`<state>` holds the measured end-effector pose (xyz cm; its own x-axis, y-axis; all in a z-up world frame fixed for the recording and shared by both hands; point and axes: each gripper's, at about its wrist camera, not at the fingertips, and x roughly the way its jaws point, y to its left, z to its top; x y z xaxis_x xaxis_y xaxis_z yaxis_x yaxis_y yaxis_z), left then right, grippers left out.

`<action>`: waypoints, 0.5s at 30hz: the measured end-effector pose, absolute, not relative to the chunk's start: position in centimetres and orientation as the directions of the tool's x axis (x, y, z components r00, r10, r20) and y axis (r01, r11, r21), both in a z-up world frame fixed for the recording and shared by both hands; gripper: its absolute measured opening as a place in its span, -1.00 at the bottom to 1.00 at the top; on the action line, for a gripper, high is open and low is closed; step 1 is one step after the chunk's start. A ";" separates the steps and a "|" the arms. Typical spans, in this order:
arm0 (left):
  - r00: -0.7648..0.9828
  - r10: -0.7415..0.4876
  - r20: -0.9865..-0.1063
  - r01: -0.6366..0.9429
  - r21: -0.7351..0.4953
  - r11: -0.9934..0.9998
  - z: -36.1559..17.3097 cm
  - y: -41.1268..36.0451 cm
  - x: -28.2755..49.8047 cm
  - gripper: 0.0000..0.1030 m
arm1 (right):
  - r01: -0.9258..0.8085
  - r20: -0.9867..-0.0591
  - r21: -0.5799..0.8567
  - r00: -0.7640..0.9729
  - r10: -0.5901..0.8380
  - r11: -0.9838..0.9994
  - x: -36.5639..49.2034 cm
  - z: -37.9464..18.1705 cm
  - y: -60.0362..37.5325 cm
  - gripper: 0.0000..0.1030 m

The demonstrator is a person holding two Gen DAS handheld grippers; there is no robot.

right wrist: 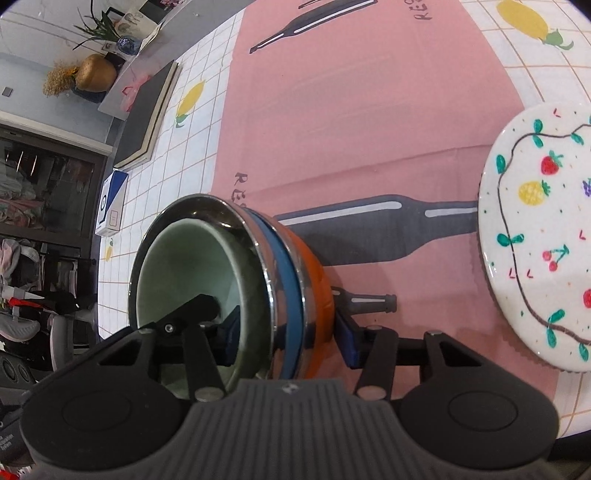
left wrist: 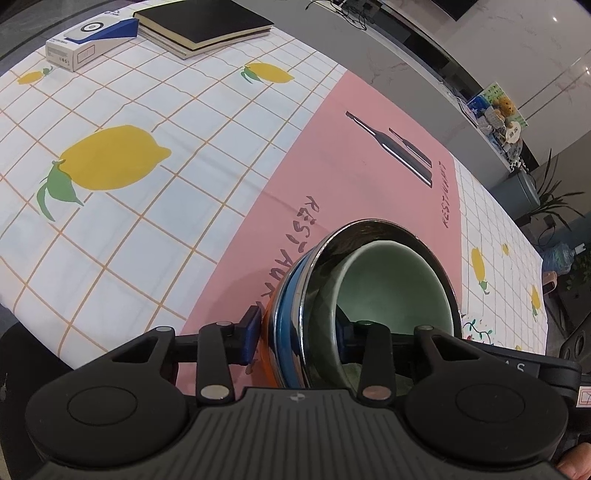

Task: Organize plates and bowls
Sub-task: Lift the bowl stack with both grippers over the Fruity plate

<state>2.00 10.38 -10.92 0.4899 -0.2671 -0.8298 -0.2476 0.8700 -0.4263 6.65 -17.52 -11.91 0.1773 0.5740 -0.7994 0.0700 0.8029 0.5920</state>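
Observation:
A nested stack of bowls [left wrist: 295,295] is tilted above the pink placemat [left wrist: 351,173]: an orange outer bowl, a blue one, a shiny steel one and a pale green bowl [left wrist: 391,288] inside. My left gripper [left wrist: 299,332] is shut on the stack's rim, one blue pad outside and one inside. In the right wrist view the same stack [right wrist: 288,280] is clamped by my right gripper [right wrist: 288,332], one finger inside the green bowl [right wrist: 184,266], one outside the orange wall. A white fruit-patterned plate [right wrist: 535,240] lies on the placemat [right wrist: 369,129] to the right.
Black notebooks [left wrist: 203,26] and a white-and-blue box [left wrist: 88,40] lie at the far edge of the lemon-print tablecloth [left wrist: 129,203]. The plate's edge [left wrist: 476,328] shows beside the stack. A counter with clutter and plants stands beyond the table.

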 end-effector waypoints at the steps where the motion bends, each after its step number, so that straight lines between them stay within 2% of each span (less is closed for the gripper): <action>1: 0.490 -0.267 -0.830 -0.250 -0.427 0.869 -10.9 10.4 2.0 -0.17 | 0.066 -0.800 0.590 0.178 0.572 0.804 6.6 -11.9 -17.5 -0.06; 15: 0.505 -0.260 -0.823 -0.248 -0.426 0.870 -9.7 9.4 1.5 -0.19 | 0.038 -0.794 0.593 0.194 0.577 0.804 6.2 -10.8 -18.4 -0.06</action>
